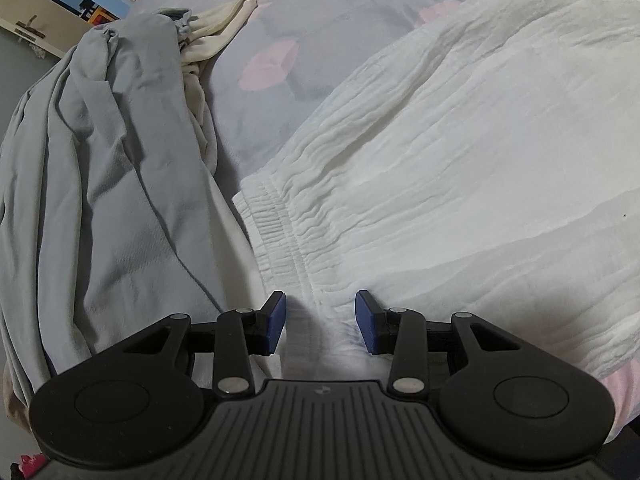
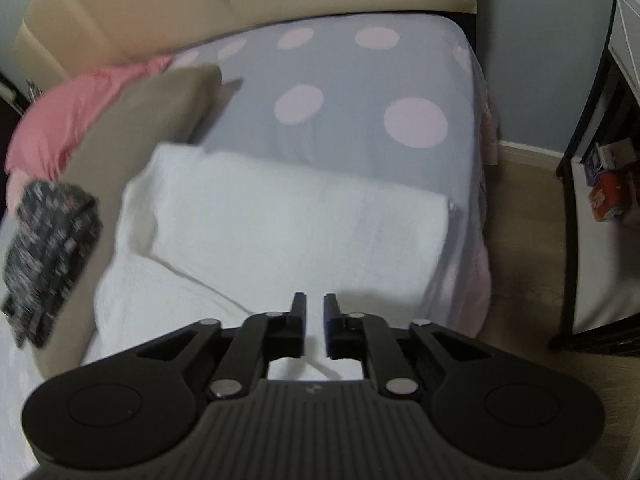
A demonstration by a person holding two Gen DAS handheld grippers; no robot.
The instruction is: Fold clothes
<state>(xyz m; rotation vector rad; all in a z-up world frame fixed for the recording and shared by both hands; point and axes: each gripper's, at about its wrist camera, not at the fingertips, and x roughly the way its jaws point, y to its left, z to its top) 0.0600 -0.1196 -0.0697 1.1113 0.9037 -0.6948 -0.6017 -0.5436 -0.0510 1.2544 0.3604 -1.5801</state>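
A crinkled white garment (image 1: 460, 152) lies spread on the bed, its elastic waistband (image 1: 276, 224) toward me. My left gripper (image 1: 320, 322) hovers low over that waistband edge, its blue pads (image 1: 276, 320) well apart and pressing on nothing. In the right wrist view the same white garment (image 2: 288, 220) shows a folded layer lying across it. My right gripper (image 2: 315, 320) is just above its near part. Its fingers stand close together with a narrow gap, and no cloth is pinched between them.
A grey garment (image 1: 112, 168) and a cream one (image 1: 216, 28) lie heaped at left on the grey, pink-spotted sheet (image 1: 320, 8). A tan cushion (image 2: 132, 132), pink cloth (image 2: 68, 112) and dark patterned cloth (image 2: 48, 248) lie left. The bed edge, wooden floor (image 2: 528, 248) and a dark shelf (image 2: 608, 196) are at right.
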